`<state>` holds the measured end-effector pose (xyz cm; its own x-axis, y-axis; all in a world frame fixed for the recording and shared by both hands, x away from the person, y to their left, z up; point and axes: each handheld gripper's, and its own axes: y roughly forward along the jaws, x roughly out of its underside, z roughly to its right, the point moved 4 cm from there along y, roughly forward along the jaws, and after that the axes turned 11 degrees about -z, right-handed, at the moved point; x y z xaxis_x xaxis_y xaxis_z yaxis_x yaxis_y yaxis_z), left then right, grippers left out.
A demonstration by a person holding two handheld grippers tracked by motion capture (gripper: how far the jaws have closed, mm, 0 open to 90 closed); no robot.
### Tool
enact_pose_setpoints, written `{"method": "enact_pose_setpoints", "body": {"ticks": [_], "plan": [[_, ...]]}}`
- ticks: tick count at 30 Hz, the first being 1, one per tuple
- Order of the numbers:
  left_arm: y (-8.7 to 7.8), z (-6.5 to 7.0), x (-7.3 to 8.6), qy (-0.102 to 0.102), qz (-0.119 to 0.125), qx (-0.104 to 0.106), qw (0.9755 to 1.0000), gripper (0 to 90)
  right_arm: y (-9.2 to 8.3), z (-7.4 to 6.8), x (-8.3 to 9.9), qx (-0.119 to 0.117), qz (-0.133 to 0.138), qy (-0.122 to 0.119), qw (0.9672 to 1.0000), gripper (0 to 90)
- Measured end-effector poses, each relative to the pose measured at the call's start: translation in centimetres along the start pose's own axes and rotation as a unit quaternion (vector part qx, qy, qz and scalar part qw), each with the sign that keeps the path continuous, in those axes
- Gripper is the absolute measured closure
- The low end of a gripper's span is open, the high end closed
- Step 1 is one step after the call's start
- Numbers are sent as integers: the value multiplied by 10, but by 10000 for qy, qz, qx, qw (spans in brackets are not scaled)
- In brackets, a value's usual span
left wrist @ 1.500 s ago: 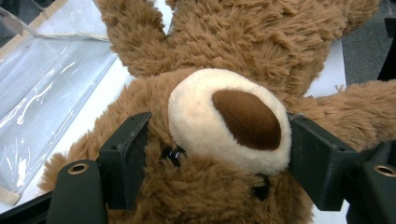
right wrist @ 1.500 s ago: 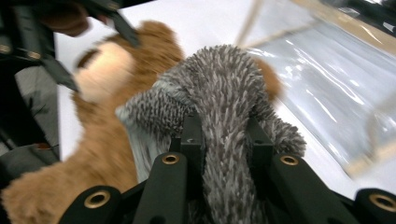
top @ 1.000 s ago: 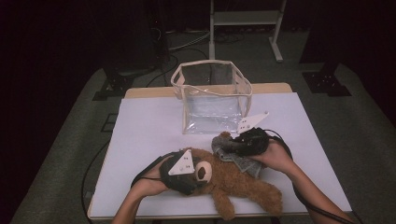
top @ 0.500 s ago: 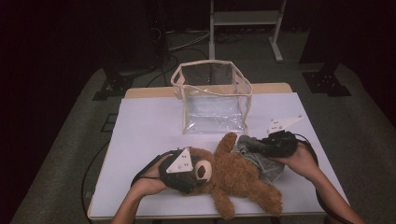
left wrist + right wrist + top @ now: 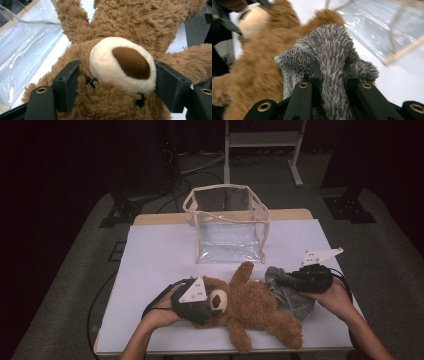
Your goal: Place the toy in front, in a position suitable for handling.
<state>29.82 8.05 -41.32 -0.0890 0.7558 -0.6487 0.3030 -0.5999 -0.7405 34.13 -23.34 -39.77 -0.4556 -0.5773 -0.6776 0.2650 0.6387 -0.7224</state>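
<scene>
Left claw pinches the teddy bear by its head, anchoring it, while right claw grips the grey knit garment beside it.

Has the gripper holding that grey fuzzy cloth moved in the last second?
Yes. The right gripper, shut on the grey knit cloth, has slid right, away from the clear bag, from just below its corner towards the table's right edge.

One brown teddy bear, one grey knitted garment, one clear plastic bag with beige trim, one white-topped table, two hand-held grippers, left gripper and right gripper, two hands of one person
</scene>
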Motion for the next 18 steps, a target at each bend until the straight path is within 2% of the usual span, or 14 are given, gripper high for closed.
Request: {"method": "enact_pose_setpoints", "body": {"ticks": [3,5,8,10,12,15,18], "plan": [[0,0,1,-15,1,28,10000,268,7,-11,-10,-75,-14,-233,9997,743],[-1,0,3,-10,-5,42,10000,269,11,-13,-13,-12,-83,-346,9994,742],[-2,1,3,9,-24,67,10000,270,10,-4,-8,57,-90,-218,9997,743],[-3,1,3,62,-58,72,9999,270,8,6,1,146,-102,-52,9998,743],[-3,2,2,51,-57,73,9999,269,6,17,13,388,-251,51,9989,743],[-3,3,1,73,-72,48,9999,269,2,23,25,343,-233,267,9988,744],[-1,1,1,-7,-17,31,10000,269,-3,17,26,214,-94,256,9994,744]]}}
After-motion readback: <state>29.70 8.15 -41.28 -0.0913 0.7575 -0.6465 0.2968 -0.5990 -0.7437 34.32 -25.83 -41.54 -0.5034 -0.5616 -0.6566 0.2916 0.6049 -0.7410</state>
